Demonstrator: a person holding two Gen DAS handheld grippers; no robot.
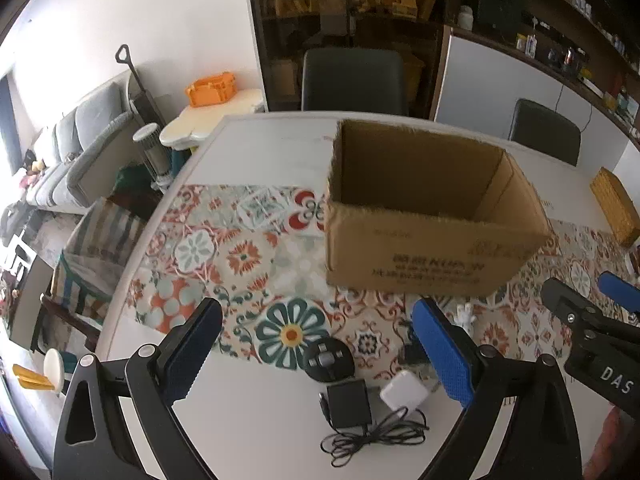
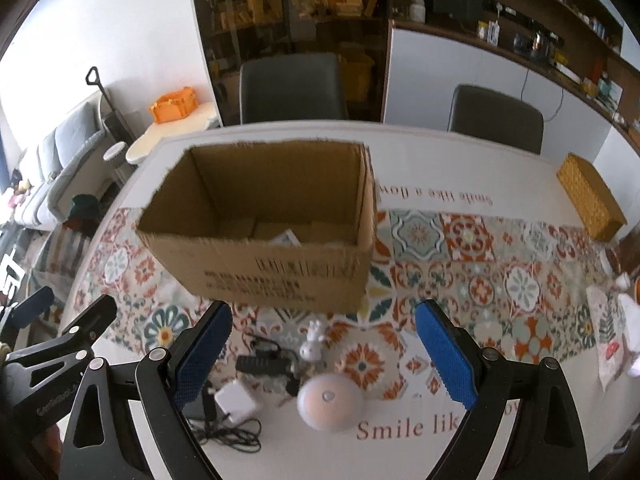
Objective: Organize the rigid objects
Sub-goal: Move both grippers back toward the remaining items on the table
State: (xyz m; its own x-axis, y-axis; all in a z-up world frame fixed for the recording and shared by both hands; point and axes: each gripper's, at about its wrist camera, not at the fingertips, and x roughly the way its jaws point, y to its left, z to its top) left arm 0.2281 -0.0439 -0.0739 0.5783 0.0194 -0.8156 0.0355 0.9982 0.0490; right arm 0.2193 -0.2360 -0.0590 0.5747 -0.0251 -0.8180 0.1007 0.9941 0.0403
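Both your left gripper (image 1: 316, 344) and right gripper (image 2: 324, 352) gape empty—the black adapter (image 1: 349, 403) below trails a loose cord (image 1: 372, 434) that could snag.

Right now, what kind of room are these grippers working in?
Probably a home living and dining room: a dining table with a patterned cloth, dining chairs behind it, a grey sofa off to the side, and stocked wall shelves.

White wall (image 1: 160, 20), dark shelving (image 1: 340, 8), two chairs (image 2: 292, 88), grey sofa (image 1: 80, 140), daylight.
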